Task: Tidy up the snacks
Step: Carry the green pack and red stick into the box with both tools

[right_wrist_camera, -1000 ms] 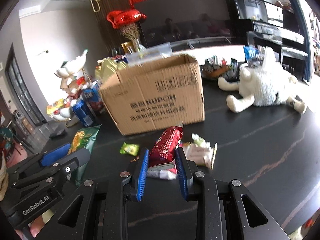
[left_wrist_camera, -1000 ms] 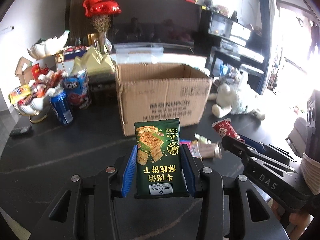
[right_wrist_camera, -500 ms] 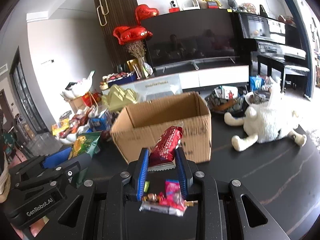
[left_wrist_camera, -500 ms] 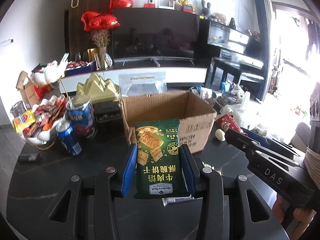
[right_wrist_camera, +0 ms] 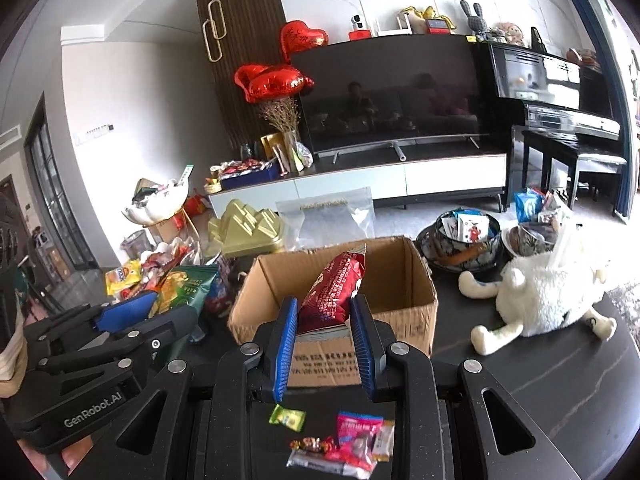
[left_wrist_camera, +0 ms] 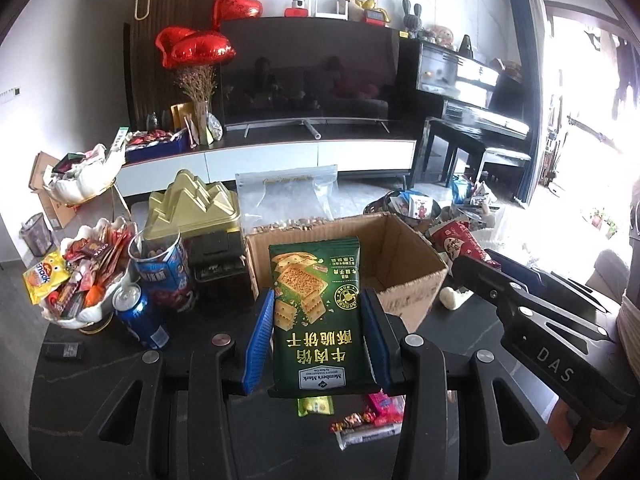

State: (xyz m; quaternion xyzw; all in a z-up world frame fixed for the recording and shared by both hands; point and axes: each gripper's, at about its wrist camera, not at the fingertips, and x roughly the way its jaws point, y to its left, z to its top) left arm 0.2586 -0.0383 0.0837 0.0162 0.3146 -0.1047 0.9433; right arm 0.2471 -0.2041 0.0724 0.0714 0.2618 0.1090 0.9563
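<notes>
Both grippers risen above cardboard box (left_wrist_camera: 404, 264); left jaws clamp green cracker packet (left_wrist_camera: 316, 312), right jaws red snack bag (right_wrist_camera: 334, 292).

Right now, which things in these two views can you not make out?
- Cardboard box floor: left wrist view, green cracker packet covers it; right wrist view, red snack packet does.
- Small snacks on table: print too small.
- Left gripper fingertips: right wrist view, side-on.

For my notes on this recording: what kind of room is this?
Most likely a home living room: a large television on a low cabinet, an upright piano beside it, and heart balloons as decoration.
</notes>
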